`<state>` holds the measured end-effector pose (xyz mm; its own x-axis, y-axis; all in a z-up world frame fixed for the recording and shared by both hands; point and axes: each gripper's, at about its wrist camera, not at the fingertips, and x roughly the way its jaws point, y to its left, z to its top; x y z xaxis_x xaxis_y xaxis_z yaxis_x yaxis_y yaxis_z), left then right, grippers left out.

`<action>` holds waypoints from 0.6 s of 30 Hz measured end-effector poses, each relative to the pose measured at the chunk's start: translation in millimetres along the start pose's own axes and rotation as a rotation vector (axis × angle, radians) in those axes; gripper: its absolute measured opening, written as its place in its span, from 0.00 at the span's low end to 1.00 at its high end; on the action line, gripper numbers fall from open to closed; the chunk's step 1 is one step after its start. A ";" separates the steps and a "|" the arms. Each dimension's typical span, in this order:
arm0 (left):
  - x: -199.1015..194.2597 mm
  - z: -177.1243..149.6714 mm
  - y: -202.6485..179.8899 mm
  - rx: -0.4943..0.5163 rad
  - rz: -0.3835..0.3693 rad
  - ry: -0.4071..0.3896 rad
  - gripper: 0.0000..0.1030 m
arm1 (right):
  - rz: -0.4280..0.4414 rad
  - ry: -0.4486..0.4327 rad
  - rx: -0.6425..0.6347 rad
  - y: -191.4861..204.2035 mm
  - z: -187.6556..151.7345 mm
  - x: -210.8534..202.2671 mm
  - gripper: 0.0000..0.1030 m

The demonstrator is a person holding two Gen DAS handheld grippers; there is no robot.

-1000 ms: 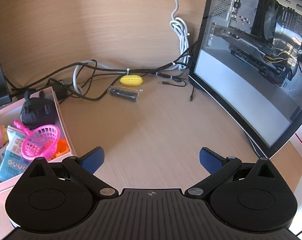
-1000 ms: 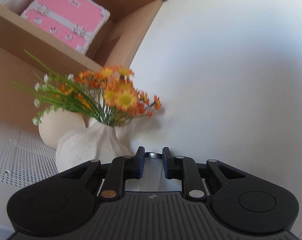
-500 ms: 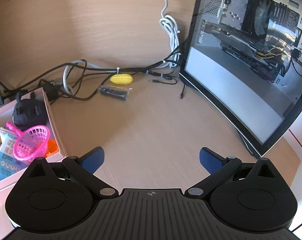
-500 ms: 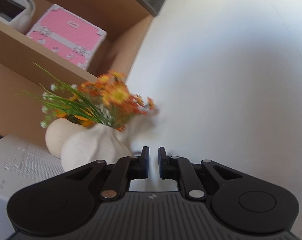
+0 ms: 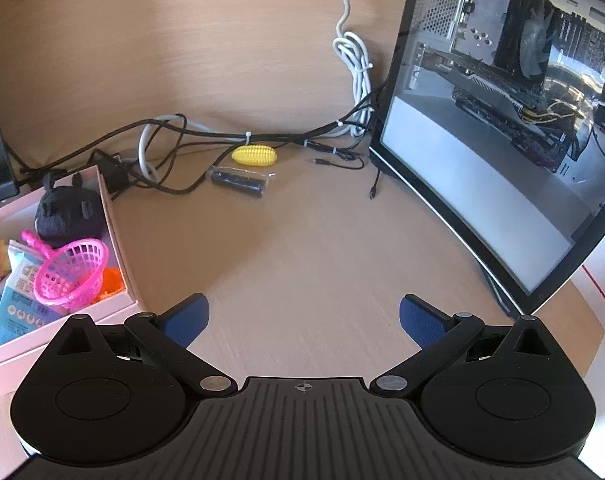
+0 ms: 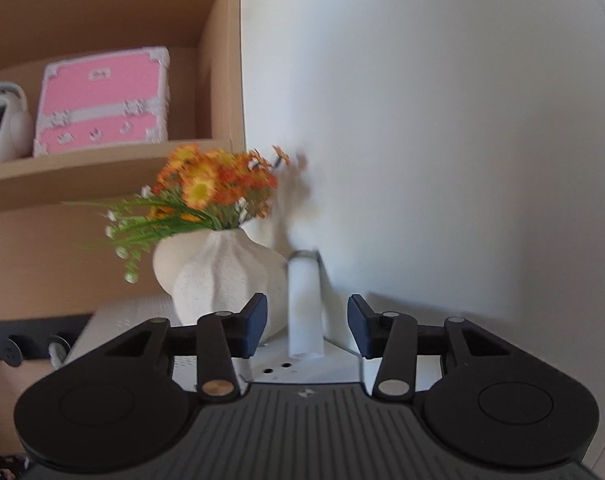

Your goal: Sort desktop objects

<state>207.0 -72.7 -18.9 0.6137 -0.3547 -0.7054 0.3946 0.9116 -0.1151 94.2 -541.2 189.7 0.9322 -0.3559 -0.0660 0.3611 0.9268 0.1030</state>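
In the left wrist view my left gripper (image 5: 304, 320) is open and empty above the wooden desk (image 5: 302, 248). A yellow toy corn (image 5: 254, 155) and a black item in a clear wrapper (image 5: 239, 179) lie far ahead by the cables. A pink box (image 5: 118, 240) at the left holds a black plush (image 5: 68, 210), a pink toy basket (image 5: 72, 274) and packets. In the right wrist view my right gripper (image 6: 307, 328) is open and empty. A white upright cylinder (image 6: 304, 304) stands ahead between its fingers, on top of a white case.
A tangle of black and white cables (image 5: 222, 136) runs along the back of the desk. A glass-sided computer case (image 5: 502, 120) stands at the right. In the right wrist view a white vase of orange flowers (image 6: 222, 276) sits left of the cylinder, under a shelf with a pink case (image 6: 102, 100).
My right gripper has opened from nearly shut and swung level, bringing the white cylinder and shelf into view. My left gripper has drifted slightly and stays open.
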 end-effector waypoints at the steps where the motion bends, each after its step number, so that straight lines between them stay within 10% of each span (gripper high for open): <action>1: -0.5 0.0 -0.9 0.002 -0.001 -0.002 1.00 | 0.004 0.010 -0.005 0.2 -0.4 3.9 0.39; 18: 1.1 -1.8 3.0 0.007 0.017 0.023 1.00 | 0.109 -0.005 0.072 -17.2 -1.4 5.2 0.20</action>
<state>207.6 -70.0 -21.3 0.6048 -0.3340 -0.7229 0.3891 0.9160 -0.0977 92.8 -558.8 186.2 0.9661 -0.2540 -0.0455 0.2580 0.9492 0.1803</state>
